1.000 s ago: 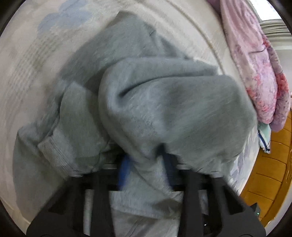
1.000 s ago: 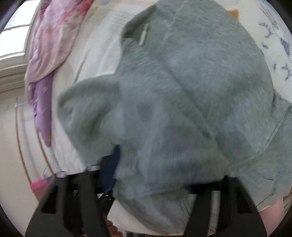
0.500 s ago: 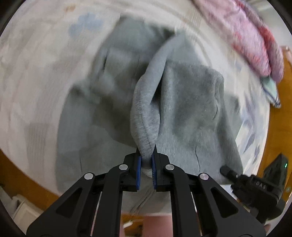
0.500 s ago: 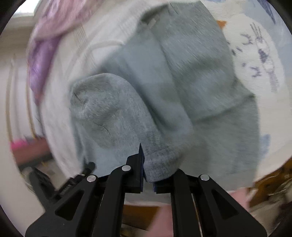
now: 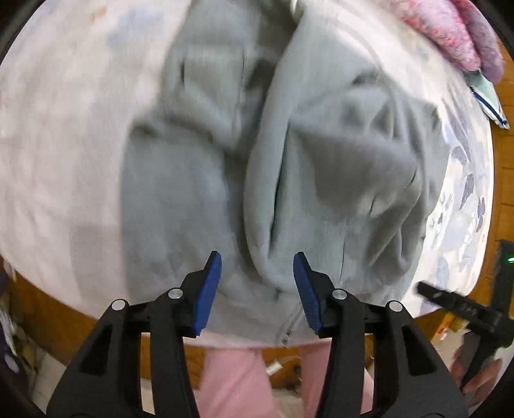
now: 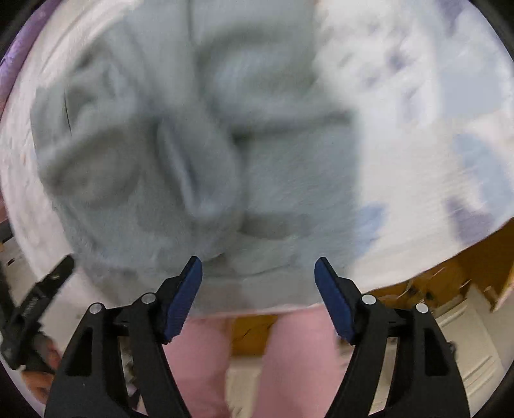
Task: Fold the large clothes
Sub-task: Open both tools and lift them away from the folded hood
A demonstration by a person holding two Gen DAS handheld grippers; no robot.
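Observation:
A grey zip-up sweatshirt (image 5: 321, 167) lies bunched on the bed, one fold hanging near the bed's front edge. My left gripper (image 5: 257, 283) hovers above that fold, its jaws opening; the blue pads (image 5: 210, 289) stand apart from the cloth and do not press on it. In the right wrist view the same sweatshirt (image 6: 180, 154) is blurred below. My right gripper (image 6: 258, 289) is over its near edge with its jaws opening wide and nothing clamped between them.
A white patterned bedsheet (image 5: 57, 135) covers the bed. A pink quilt (image 5: 449, 29) lies at the far right corner. The person's pink-trousered legs (image 6: 199, 363) stand at the bed's front edge, over a wooden floor (image 5: 41, 318). The other gripper (image 5: 462, 312) shows at the right.
Both grippers held folds of the sweatshirt while lifting it; now both have let go and their jaws stand apart, and the cloth has dropped onto the bed.

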